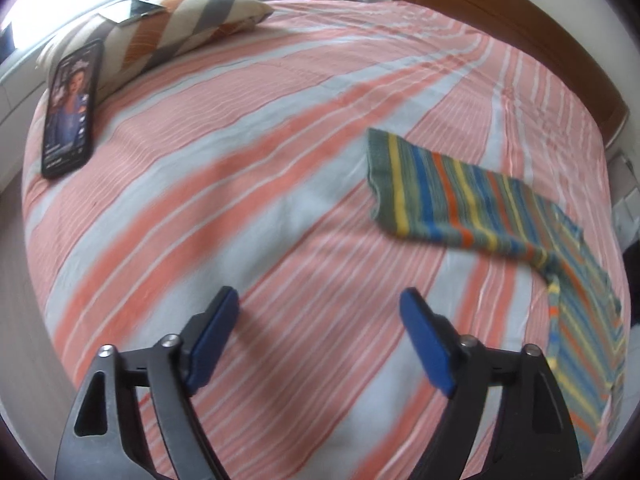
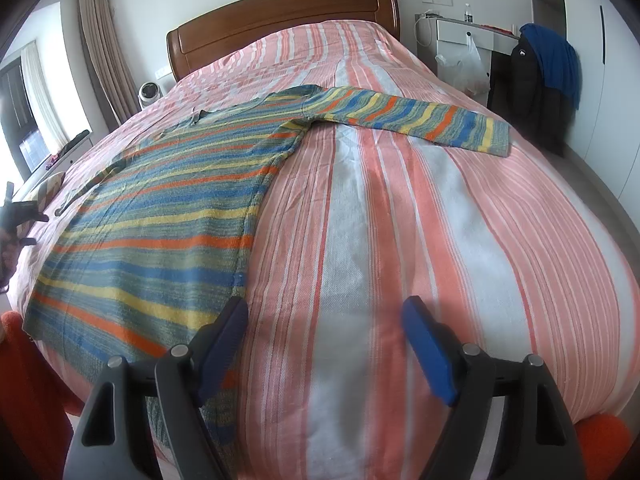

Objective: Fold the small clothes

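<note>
Left gripper [image 1: 318, 312]: jaws spread wide over the striped bedspread, nothing between the blue pads.
Right gripper [image 2: 324, 320]: jaws apart too, empty; its left finger [image 2: 224, 336] sits over the near corner of the sweater's hem, though I cannot tell whether it touches.
Sweater [image 2: 160, 216]: spread flat on the bed, hem toward the camera, neck toward the headboard (stripes of blue, yellow, orange and grey-green).
Sleeve, right wrist view [image 2: 420, 118]: stretched straight out to the right, cuff lying flat on the bedspread.
Sleeve, left wrist view [image 1: 452, 188]: stretched out from the body at the right edge of the picture, cuff end to the left, well apart from the left gripper.
Bedspread [image 1: 240, 184]: pink, orange and white stripes, covering the whole bed.
Phone [image 1: 72, 112]: screen lit, leaning against the pillow at the left edge of the bed.
Pillow [image 1: 168, 28]: zigzag pattern, behind the phone.
Headboard [image 2: 280, 16]: brown wood, at the far end.
Jacket [image 2: 548, 76]: dark, with blue cloth over it, hanging beside the bed at far right.
</note>
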